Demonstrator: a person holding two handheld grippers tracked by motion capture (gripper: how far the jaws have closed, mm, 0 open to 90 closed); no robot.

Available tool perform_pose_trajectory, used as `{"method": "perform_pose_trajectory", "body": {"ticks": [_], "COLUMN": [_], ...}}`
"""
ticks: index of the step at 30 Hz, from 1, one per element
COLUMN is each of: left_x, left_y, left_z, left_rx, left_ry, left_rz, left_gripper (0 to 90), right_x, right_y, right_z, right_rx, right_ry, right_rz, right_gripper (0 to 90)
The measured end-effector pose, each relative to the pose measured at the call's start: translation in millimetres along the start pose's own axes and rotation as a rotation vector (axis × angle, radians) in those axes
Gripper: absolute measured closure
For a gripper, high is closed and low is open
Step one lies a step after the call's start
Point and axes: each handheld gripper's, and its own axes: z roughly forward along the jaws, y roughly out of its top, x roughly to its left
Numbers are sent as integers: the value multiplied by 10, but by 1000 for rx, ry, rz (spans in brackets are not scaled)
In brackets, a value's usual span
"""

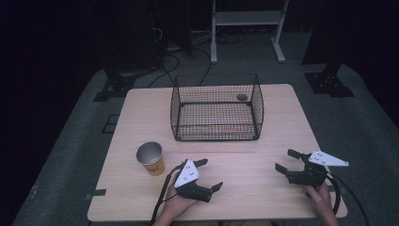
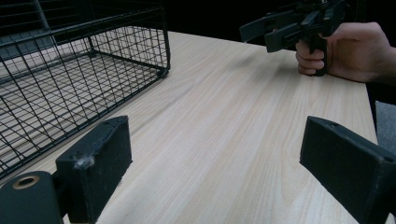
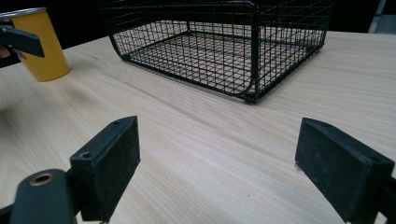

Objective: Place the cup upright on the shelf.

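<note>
A black wire basket (image 1: 216,107) stands on the wooden table (image 1: 263,188), at its middle toward the back. A yellow paper cup (image 1: 150,158) stands upright at the front left. My left gripper (image 1: 211,173) is held just right of the cup, pointing right, and is open with nothing between its fingers. My right gripper (image 1: 285,160) sits near the front right, pointing left toward the basket, also open and holding nothing. In the left gripper view my own gripper (image 2: 215,163) frames bare wood, with the basket (image 2: 70,70) at the left. In the right gripper view my gripper (image 3: 217,163) faces the basket (image 3: 219,46) and cup (image 3: 42,44).
A small dark round thing (image 1: 242,97) lies at the basket's far right corner; I cannot tell if it is inside. The other hand with its gripper (image 2: 289,25) shows far off in the left gripper view. A metal stand (image 1: 247,28) and cables are on the floor behind the table.
</note>
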Motion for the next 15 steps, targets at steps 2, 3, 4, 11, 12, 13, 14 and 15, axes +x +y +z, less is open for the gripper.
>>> {"method": "perform_pose_trajectory", "body": {"ticks": [2, 3, 4, 11, 12, 13, 14, 15], "left_x": [5, 10, 21, 29, 29, 29, 29, 27], "left_y": [4, 9, 23, 70, 77, 85, 93, 103], "left_z": [-11, -24, -55, -132, -141, -150, -159, -169], "left_rx": [-4, -7, -14, -36, -37, -36, -39, -38], "left_ry": [3, 7, 13, 15, 12, 10, 9, 9], "left_rz": [-2, 0, -3, -4, -3, -2, 0, 1], "left_gripper": [86, 86, 86, 86, 86, 85, 86, 86], "right_x": [1, 1, 4, 11, 10, 10, 10, 10], "right_y": [0, 0, 0, 1, 1, 1, 1, 1], "right_z": [0, 0, 0, 2, 3, 3, 4, 3], "right_rx": [-1, -1, 0, 3, 3, 3, 3, 3], "right_ry": [0, 0, 0, -3, -4, -5, -5, -7], "right_rz": [-1, -1, -3, -7, -8, -7, -7, -5], "right_gripper": [129, 129, 129, 129, 129, 129, 129, 129]}}
